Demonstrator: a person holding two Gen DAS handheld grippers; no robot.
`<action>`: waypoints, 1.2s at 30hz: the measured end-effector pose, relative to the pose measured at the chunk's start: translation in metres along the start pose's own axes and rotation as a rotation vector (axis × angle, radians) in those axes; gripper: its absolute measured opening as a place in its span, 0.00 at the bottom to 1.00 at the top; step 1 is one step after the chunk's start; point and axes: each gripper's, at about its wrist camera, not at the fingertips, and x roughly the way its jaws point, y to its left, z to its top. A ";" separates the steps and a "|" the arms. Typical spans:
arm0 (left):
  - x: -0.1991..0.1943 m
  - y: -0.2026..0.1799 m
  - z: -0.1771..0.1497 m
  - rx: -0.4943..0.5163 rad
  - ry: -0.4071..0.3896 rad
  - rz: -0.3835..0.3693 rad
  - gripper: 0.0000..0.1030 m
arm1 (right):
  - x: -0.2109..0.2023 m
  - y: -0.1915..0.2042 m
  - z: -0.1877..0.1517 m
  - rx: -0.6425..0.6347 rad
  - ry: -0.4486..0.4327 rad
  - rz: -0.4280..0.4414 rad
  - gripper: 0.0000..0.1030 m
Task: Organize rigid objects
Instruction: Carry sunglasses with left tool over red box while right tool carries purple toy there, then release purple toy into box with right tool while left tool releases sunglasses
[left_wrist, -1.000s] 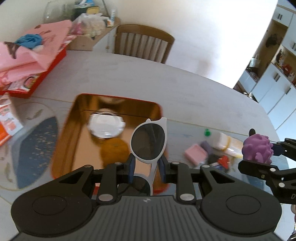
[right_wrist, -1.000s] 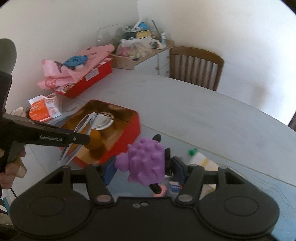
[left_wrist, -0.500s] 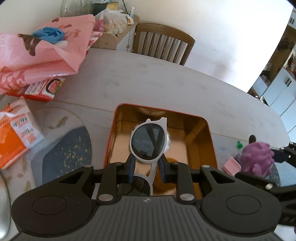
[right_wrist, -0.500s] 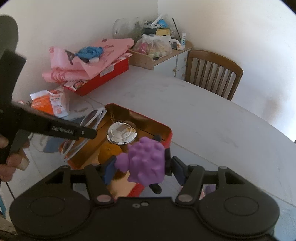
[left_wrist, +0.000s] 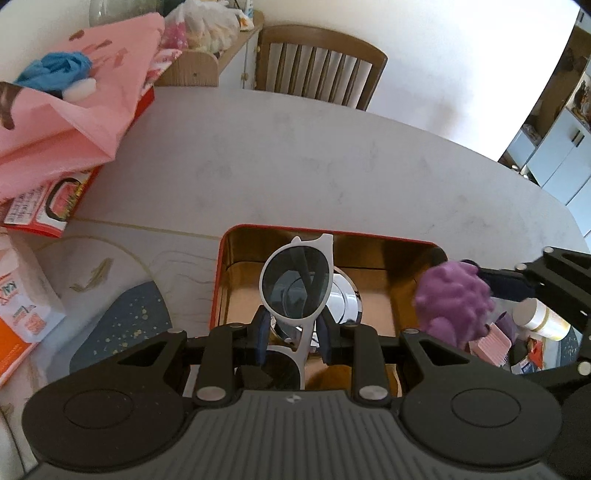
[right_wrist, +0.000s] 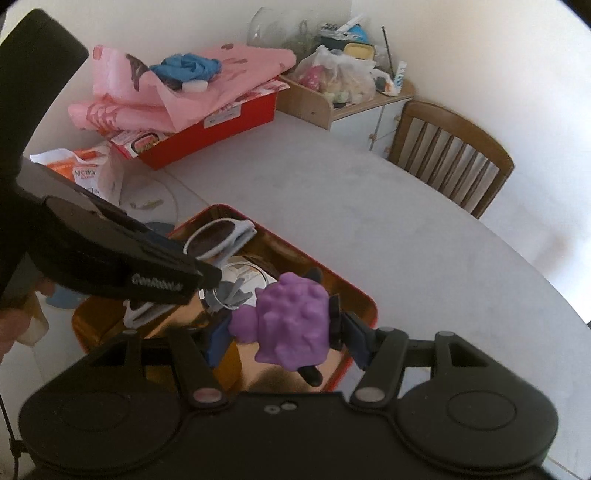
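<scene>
My left gripper (left_wrist: 293, 334) is shut on white sunglasses (left_wrist: 295, 288) and holds them above the red tin tray (left_wrist: 332, 238) with a shiny gold inside. A round silver lid (left_wrist: 345, 295) lies in the tray under the glasses. My right gripper (right_wrist: 282, 341) is shut on a purple spiky toy (right_wrist: 291, 321) over the tray's near right part (right_wrist: 364, 299). The toy also shows in the left wrist view (left_wrist: 452, 304), at the tray's right edge. The sunglasses show in the right wrist view (right_wrist: 218, 238).
A red box under pink bags (left_wrist: 70, 110) sits at the table's left. An orange-and-white packet (left_wrist: 22, 314) and a blue placemat (left_wrist: 122, 332) lie left of the tray. Small items, a pink comb (left_wrist: 493, 341) and a tape roll (left_wrist: 539, 317), lie right of it. A wooden chair (left_wrist: 321, 66) stands behind the table.
Both grippers have moved left over the tray, still holding the sunglasses and the purple toy. The toy now hangs over the tray's right side.
</scene>
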 end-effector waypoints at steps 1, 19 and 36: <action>0.002 0.000 0.000 0.001 0.001 0.000 0.25 | 0.003 0.001 0.000 -0.006 0.005 0.003 0.60; 0.024 0.009 0.002 -0.024 0.021 -0.015 0.25 | 0.039 -0.001 -0.008 0.017 0.083 -0.005 0.59; 0.017 0.025 -0.001 -0.083 0.012 -0.039 0.25 | 0.000 -0.001 -0.013 0.096 0.021 -0.013 0.74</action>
